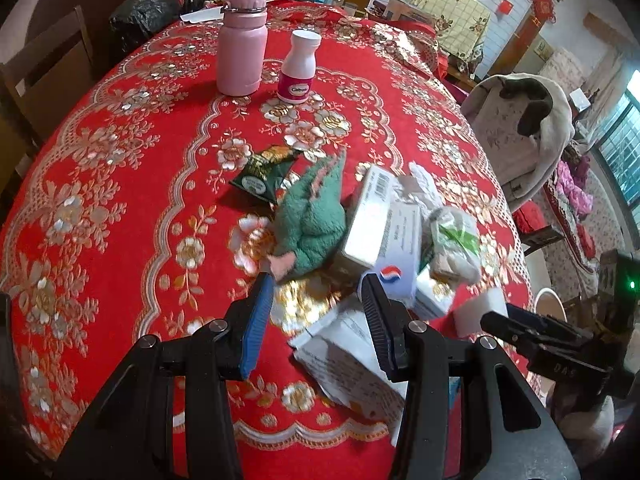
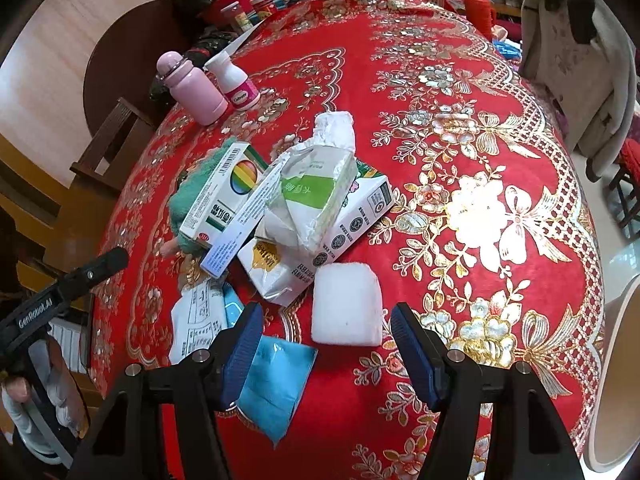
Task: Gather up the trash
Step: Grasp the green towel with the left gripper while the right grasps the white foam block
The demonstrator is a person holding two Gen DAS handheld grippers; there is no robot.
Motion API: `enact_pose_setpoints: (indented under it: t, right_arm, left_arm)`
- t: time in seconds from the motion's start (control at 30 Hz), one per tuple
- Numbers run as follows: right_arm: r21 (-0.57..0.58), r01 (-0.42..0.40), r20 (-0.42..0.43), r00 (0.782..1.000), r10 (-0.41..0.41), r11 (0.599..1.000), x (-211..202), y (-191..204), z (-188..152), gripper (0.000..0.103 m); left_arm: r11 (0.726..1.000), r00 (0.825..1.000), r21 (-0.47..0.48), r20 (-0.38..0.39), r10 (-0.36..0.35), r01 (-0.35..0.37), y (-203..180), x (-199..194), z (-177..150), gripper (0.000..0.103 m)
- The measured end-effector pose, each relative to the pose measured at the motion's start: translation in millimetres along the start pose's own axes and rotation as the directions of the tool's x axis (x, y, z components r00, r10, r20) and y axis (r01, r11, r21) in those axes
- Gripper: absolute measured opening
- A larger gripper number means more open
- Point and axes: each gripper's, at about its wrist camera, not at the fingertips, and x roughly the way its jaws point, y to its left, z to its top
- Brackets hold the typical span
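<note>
Two grippers hover above one heap of trash on the table, and I judge that the step in hand is the approach, with nothing picked up yet. On the left, the left gripper (image 1: 316, 292) has its jaws spread and empty, with bare cloth between them; its right jaw is in front of a white paper packet (image 1: 348, 356) at the near edge of the heap. The heap (image 2: 280, 216) lies in the middle: a box with a rainbow circle (image 2: 224, 192), crumpled foil bags, a white milk carton (image 2: 360, 216) and a green plush toy (image 1: 314, 220) half under them. To the right, the right gripper (image 2: 326, 330) is also spread and holds nothing; a white foam block (image 2: 346, 304) sits just beyond its tips. The next move probably calls for a lowering over this block and a soft closing. Far on the left stand a pink flask (image 1: 242, 44) and a white bottle (image 1: 298, 66), perhaps not trash. The red tablecloth (image 2: 480, 120) carries gold flowers; a chair with a coat (image 2: 576, 64) stands far right.
</note>
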Motion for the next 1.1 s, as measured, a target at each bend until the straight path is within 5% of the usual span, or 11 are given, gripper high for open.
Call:
enact_pose_setpoints:
  t: [0.63, 0.9, 1.1]
  right_arm:
    - [0.066, 0.012, -0.008, 1.0, -0.011, 0.998, 22.4, -7.6, 5.9, 0.031]
    - [0.063, 0.003, 0.03, 1.0, -0.005, 0.998, 13.1, -2.6, 9.1, 0.027]
    - [0.04, -0.018, 0.049, 0.999, 0.016, 0.999, 1.5, 2.6, 10.1, 0.027]
  left_arm:
    - [0.997, 0.992, 0.027, -0.111, -0.064, 0.067, 12.9, 83.5, 52.9, 0.044]
    - [0.995, 0.991, -0.019, -0.094, -0.095, 0.094, 24.0, 77.5, 51.7, 0.03]
    - [0.996, 0.995, -0.035, -0.042, -0.086, 0.085, 26.3, 45.0, 50.0, 0.029]
